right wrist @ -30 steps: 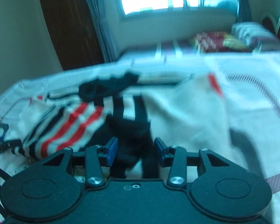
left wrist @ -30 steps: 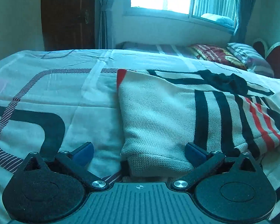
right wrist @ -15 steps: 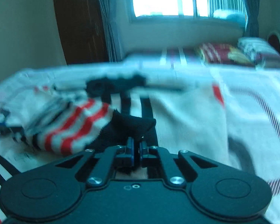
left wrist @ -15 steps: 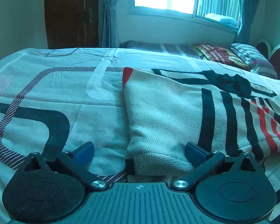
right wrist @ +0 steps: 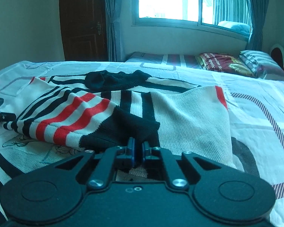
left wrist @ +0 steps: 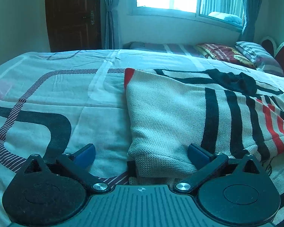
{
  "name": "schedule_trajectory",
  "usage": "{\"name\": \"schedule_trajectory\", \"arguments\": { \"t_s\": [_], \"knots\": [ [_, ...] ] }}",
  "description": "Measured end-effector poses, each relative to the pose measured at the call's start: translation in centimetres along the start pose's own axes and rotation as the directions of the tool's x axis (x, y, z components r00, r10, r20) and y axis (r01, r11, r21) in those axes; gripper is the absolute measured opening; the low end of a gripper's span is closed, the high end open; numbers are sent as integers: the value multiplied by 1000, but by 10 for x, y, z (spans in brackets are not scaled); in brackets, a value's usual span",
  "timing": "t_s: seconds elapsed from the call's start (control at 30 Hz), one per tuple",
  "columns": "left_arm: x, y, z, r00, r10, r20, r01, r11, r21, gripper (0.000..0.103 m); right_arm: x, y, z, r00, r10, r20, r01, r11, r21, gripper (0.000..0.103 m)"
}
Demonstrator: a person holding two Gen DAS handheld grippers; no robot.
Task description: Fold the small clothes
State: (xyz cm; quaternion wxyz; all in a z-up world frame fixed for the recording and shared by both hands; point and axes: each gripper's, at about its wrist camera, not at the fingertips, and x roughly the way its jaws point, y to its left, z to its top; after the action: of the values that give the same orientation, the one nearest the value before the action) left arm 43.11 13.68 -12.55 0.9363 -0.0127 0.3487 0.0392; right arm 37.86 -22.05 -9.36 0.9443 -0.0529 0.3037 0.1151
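Daylight from a wide window falls across a bed [left wrist: 96, 102] whose patterned sheet serves as the work surface, and on it lies a small knitted sweater [left wrist: 170, 117], cream with black and red stripes, spread flat with its long side running across the bed. The left gripper [left wrist: 141, 154] sits low at the sweater's near left corner with its blue pads spread wide; the ribbed hem corner lies between them, close to the right pad, but nothing is pinched yet. The right gripper [right wrist: 137, 148] is drawn almost fully together on the black cuff of the striped sleeve [right wrist: 121, 130], which is folded over the cream body toward the near edge. In the right wrist view the rest of the sweater stretches away ahead and to both sides of that pinch. The sleeve is therefore the part in hand, and the right hand is the one placed to carry it; the likely move is to draw the cuff across the body, while the left gripper could close on the hem to hold the garment down.
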Motion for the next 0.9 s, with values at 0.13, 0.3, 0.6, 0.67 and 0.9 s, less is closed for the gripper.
{"name": "schedule_trajectory", "arguments": {
  "t_s": [0.13,0.3,0.6,0.67,0.9],
  "knots": [
    [0,-1,-1,1000,1,-1,-1,1000,-1,103,0,5,-1,1000,-21,8,21,999,-28,12],
    [-14,0,3,1000,13,-11,-13,1000,-14,103,-23,-2,4,995,-95,27,96,995,-28,49],
    [-124,32,-73,998,-67,-16,67,997,-24,103,-142,-80,-58,1000,2,-25,5,959,284,50],
    [-146,41,-96,994,-99,-37,96,993,-73,103,-167,-85,-79,999,38,-34,-25,944,330,50],
    [-195,46,-146,976,-211,-56,197,963,-182,102,-222,-73,-143,993,85,-77,-42,894,447,50]
  ]
}}
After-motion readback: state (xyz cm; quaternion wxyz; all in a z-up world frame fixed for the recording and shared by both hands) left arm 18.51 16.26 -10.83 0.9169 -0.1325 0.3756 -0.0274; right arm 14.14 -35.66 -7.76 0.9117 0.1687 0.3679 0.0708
